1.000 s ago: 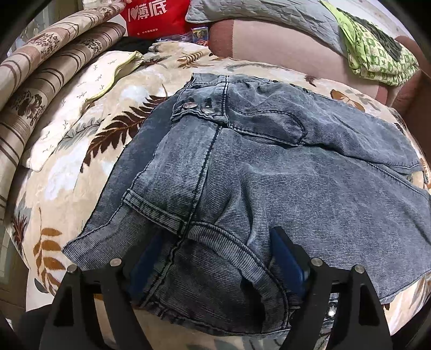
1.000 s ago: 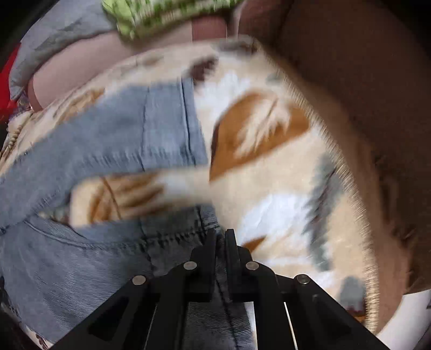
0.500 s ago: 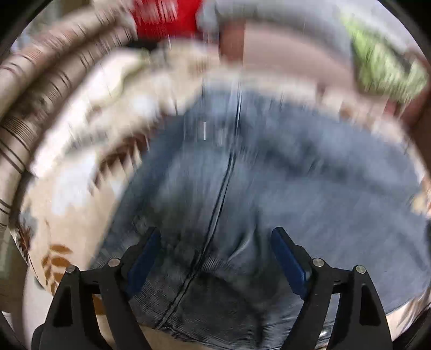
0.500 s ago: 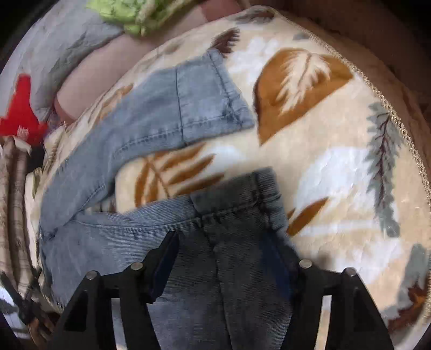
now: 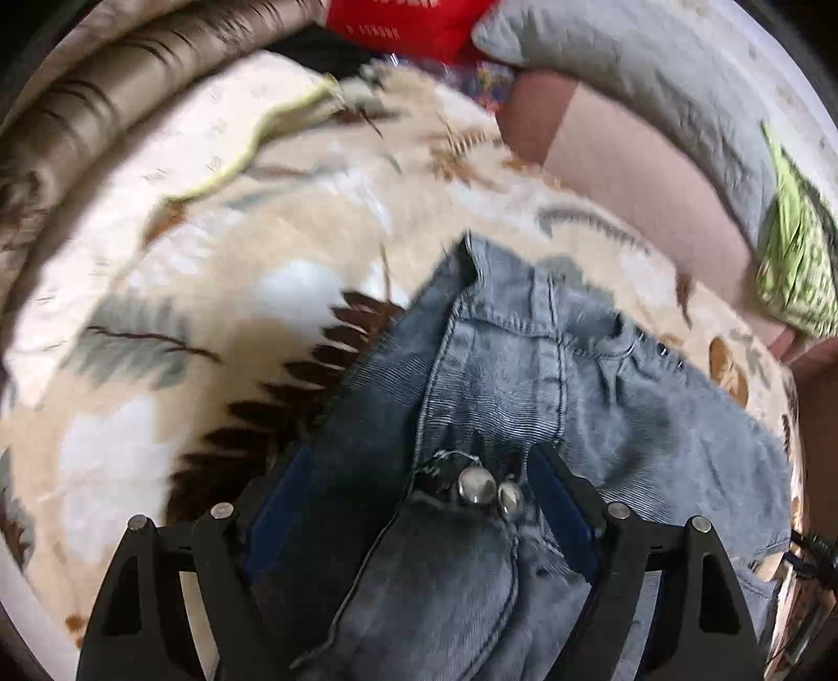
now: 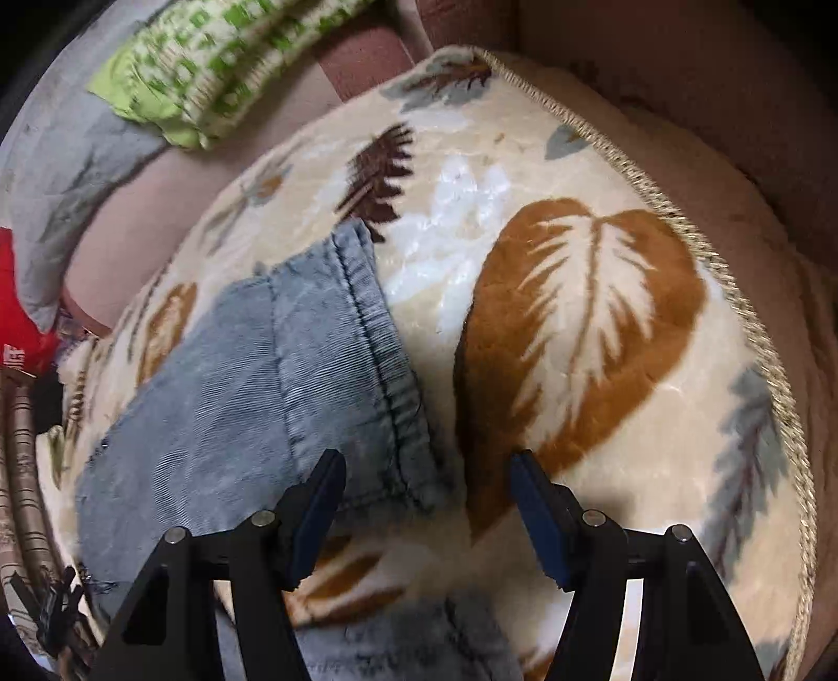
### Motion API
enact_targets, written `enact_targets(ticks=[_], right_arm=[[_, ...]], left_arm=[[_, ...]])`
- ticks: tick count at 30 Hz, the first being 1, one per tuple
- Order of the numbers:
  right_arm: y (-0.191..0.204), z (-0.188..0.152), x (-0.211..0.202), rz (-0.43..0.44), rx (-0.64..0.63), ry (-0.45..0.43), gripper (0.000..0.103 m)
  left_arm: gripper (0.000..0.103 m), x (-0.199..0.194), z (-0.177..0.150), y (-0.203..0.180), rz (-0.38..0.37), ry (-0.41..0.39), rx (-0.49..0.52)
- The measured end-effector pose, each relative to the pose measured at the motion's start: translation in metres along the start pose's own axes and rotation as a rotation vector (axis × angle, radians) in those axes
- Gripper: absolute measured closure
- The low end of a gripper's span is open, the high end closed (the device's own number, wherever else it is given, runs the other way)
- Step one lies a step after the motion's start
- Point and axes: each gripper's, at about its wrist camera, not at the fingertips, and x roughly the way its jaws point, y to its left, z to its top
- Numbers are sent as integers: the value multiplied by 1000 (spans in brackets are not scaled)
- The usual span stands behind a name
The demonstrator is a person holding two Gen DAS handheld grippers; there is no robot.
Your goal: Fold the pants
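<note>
A cream blanket (image 5: 220, 293) printed with brown and grey leaves covers a couch, and its corded edge (image 6: 733, 293) curves down the right of the right wrist view. In the left wrist view, striped rolled bedding (image 5: 94, 105) fills the upper left, a red bag (image 5: 414, 21) sits at top centre, then a grey quilt (image 5: 654, 78) and a green patterned cloth (image 5: 796, 262) at the right edge.

The jeans (image 5: 524, 366) lie on the blanket in the lower centre and right of that view, waistband near the lens. The left tongs (image 5: 419, 503) stand wide with jaws closing; denim and two metal buttons (image 5: 489, 490) lie between the blue pads (image 5: 560, 503), which do not visibly press it.

In the right wrist view a leg hem (image 6: 366, 340) lies at centre left. The right tongs (image 6: 427, 503) are opening, the hem's lower corner and bare blanket between the pads, nothing gripped.
</note>
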Motion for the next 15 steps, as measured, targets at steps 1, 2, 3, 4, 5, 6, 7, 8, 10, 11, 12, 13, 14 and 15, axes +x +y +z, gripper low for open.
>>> enact_targets(ticks=[1, 2, 3, 4, 5, 6, 7, 8, 10, 11, 12, 13, 14, 15], right_arm=[[2, 1, 2, -6, -7, -4, 33], [6, 3, 3, -15, -20, -7, 33], [11, 4, 5, -32, -48, 1, 39], [13, 6, 6, -50, -66, 10, 48], [18, 7, 7, -71, -94, 26, 75], [22, 8, 7, -67, -107, 38, 83], [27, 12, 7, -82, -126, 43, 86], [35, 12, 1, -106, -161, 26, 87], [46, 13, -13, -115, -182, -13, 87], [50, 12, -20, -132, -198, -40, 87], [51, 8, -24, -152, -213, -59, 87], [51, 4, -22, -172, -225, -63, 87], [48, -2, -9, -189, -231, -19, 87], [43, -10, 1, -192, -231, 38, 84]], left_arm=[[34, 8, 0, -3, -3, 28, 13], [51, 15, -1, -6, -11, 51, 26], [57, 21, 0, -7, -22, 65, 26], [67, 21, 1, -9, -19, 63, 22], [69, 22, 2, -12, -10, 69, 28], [69, 22, 2, -16, 2, 69, 42], [70, 22, 2, -20, 18, 65, 60], [70, 21, 2, -24, 35, 58, 80], [71, 16, 2, -28, 59, 37, 86], [71, 16, 5, -29, 68, 26, 89], [71, 14, 5, -29, 76, 16, 94], [70, 12, 5, -25, 77, 14, 90], [70, 13, 5, -23, 75, 20, 79], [70, 12, 4, -19, 73, 30, 72]])
